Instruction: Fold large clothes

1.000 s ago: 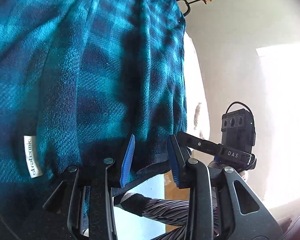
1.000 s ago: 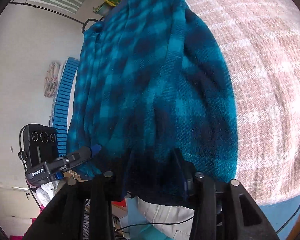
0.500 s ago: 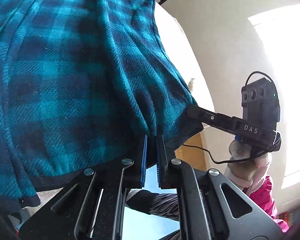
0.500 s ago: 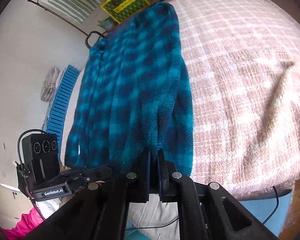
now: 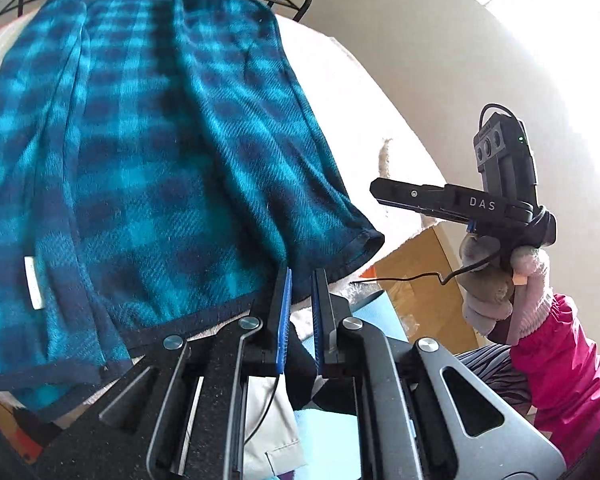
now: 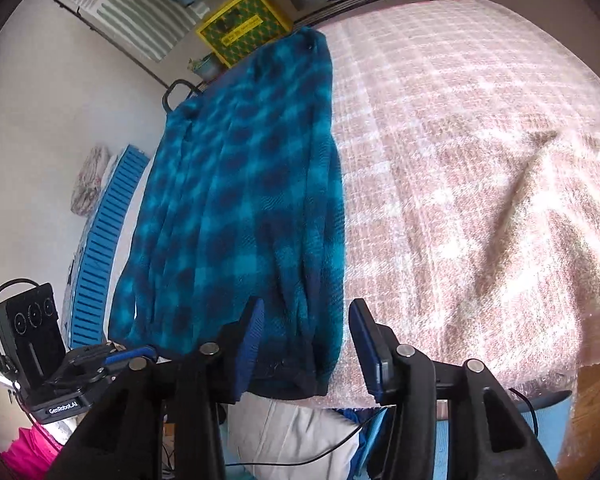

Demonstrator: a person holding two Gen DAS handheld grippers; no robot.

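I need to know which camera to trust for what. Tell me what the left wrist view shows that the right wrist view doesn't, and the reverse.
Only the left wrist view: the white label on the garment, the gloved hand holding a gripper, and a cardboard box.

Only the right wrist view: the wide pink checked bedspread and the blue slatted panel.

Both: the blue plaid garment spread out, and the right gripper, its jaws opening with the hem between them.
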